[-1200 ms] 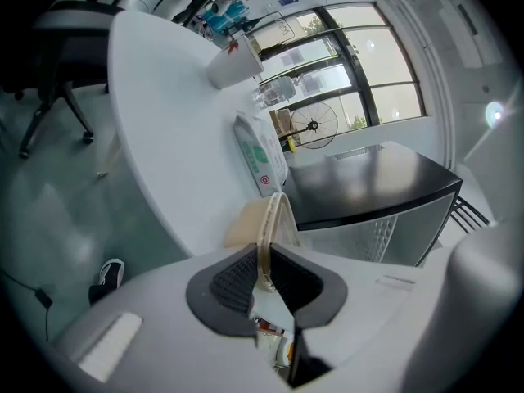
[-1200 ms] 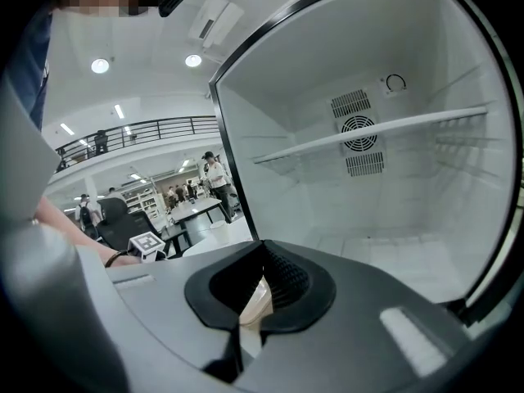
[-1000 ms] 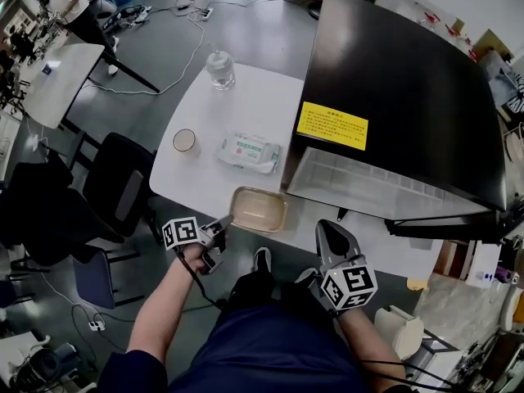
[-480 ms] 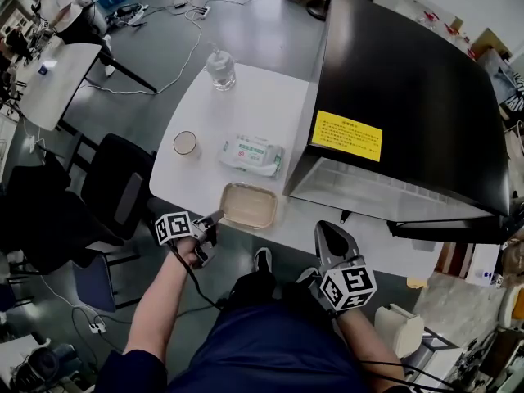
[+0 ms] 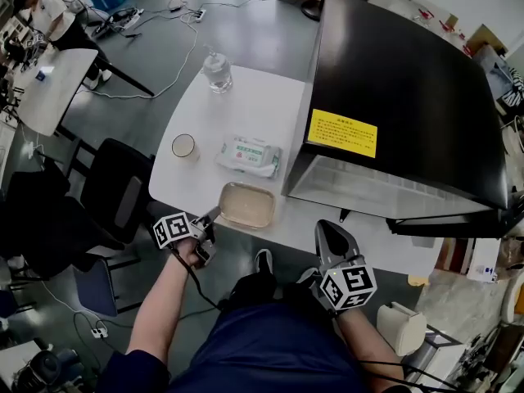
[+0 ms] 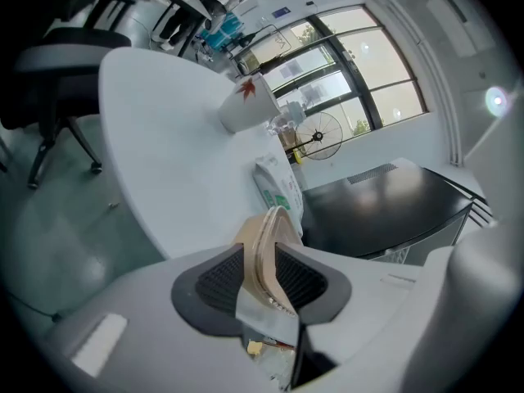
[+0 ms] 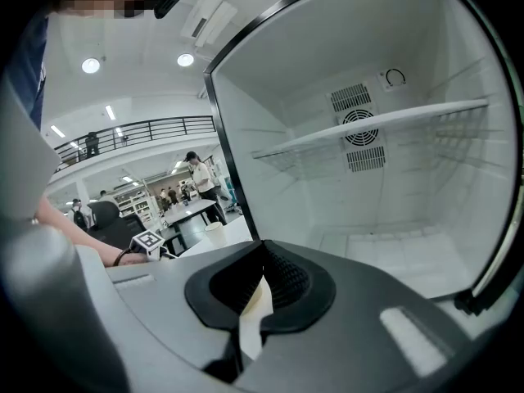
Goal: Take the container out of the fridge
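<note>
Sitting on the white bench (image 5: 246, 105) just beside its near edge, the tan container (image 5: 246, 205) is already out of the fridge (image 5: 409, 88), whose open compartment looks bare in the right gripper view. Its long axis runs along that edge. Its near-left corner lies between the pads of the left tongs (image 5: 211, 218), which have just been opening and now stand released around the rim. The right tongs (image 5: 330, 234), clenched on nothing, point at the fridge, well apart. Backing the left tongs straight off should clear the rim.
</note>
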The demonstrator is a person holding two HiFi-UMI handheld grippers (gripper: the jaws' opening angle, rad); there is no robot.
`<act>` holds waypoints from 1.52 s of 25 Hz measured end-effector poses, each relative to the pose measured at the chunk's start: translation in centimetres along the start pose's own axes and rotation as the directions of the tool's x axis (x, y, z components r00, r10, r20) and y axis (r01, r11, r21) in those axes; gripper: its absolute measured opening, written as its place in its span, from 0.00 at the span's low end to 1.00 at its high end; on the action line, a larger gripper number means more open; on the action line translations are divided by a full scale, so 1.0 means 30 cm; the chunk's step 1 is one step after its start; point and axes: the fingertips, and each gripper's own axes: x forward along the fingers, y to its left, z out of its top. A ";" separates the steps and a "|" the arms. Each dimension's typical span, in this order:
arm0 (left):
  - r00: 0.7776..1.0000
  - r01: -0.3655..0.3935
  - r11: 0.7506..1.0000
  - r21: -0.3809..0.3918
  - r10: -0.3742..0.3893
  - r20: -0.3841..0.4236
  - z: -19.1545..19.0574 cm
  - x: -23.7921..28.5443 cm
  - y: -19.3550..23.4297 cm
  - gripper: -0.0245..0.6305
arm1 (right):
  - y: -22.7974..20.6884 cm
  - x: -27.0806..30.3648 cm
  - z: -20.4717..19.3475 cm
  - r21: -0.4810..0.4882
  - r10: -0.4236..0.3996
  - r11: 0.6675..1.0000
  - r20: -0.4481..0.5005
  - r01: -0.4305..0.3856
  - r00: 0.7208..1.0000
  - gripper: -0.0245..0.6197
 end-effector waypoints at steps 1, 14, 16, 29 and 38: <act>1.000 -0.007 1.000 0.012 0.006 0.011 0.005 -0.005 -0.002 0.19 | 0.000 -0.004 0.000 -0.001 0.000 1.000 0.001 0.000 1.000 0.05; 0.990 -0.056 0.983 0.178 0.031 0.140 -0.006 -0.119 -0.188 0.24 | -0.027 -0.082 0.026 -0.015 -0.002 1.000 0.031 0.003 1.000 0.05; 0.990 -0.035 0.976 0.215 0.003 0.144 -0.027 -0.121 -0.257 0.24 | -0.034 -0.097 0.034 -0.017 -0.003 1.000 0.035 0.003 0.999 0.05; 0.971 0.085 0.889 0.449 -0.175 0.161 -0.148 -0.115 -0.711 0.24 | -0.080 -0.150 0.113 -0.042 0.012 0.999 0.095 -0.008 0.995 0.05; 0.943 0.091 0.688 0.720 -0.291 0.159 -0.248 -0.095 -1.018 0.11 | -0.122 -0.223 0.196 -0.089 -0.019 0.995 0.172 0.035 0.985 0.05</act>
